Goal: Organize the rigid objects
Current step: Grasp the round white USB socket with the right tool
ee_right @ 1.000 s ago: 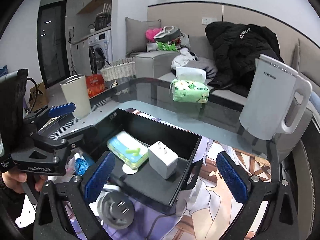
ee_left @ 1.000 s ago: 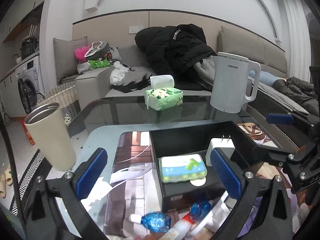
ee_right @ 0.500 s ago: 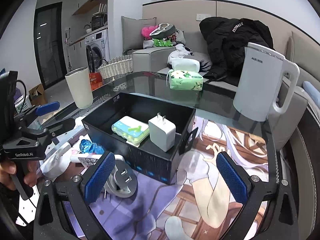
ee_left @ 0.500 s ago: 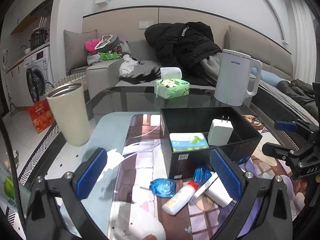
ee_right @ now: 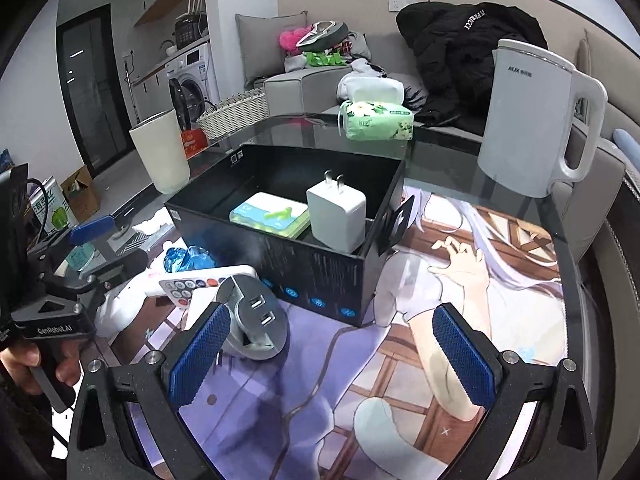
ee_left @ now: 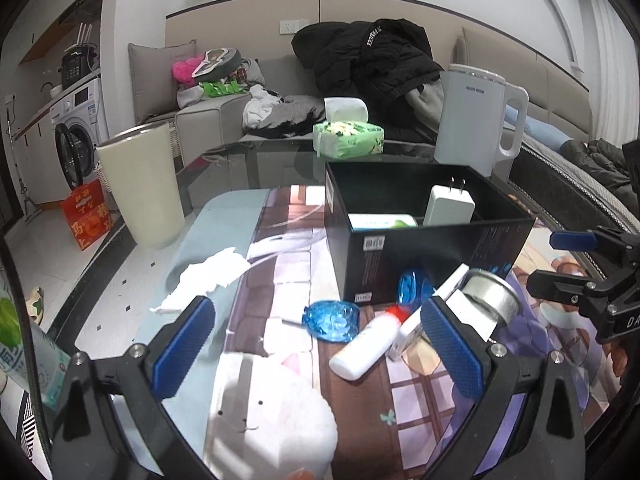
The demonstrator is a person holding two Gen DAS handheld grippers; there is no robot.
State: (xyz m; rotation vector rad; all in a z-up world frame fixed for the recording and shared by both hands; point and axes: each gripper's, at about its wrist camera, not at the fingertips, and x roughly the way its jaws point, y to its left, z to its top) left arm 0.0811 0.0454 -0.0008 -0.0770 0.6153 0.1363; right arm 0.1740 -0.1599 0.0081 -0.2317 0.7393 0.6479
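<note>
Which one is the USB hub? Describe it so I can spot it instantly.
Find the black box on the printed mat. Just outside its near wall lies the USB hub, beside the white remote. It is the only round grey puck, with two rectangular ports on top.

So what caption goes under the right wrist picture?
Open right gripper hovers beside a round USB hub before a black box holding a charger.

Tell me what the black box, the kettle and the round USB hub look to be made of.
Black box: probably cardboard with a matte printed finish, going by its thin walls and stuck-on labels. Kettle: white plastic shell, smooth satin, with a moulded handle. USB hub: grey casing with a brushed sheen; metal or metallic-painted plastic, I cannot tell which.
</note>
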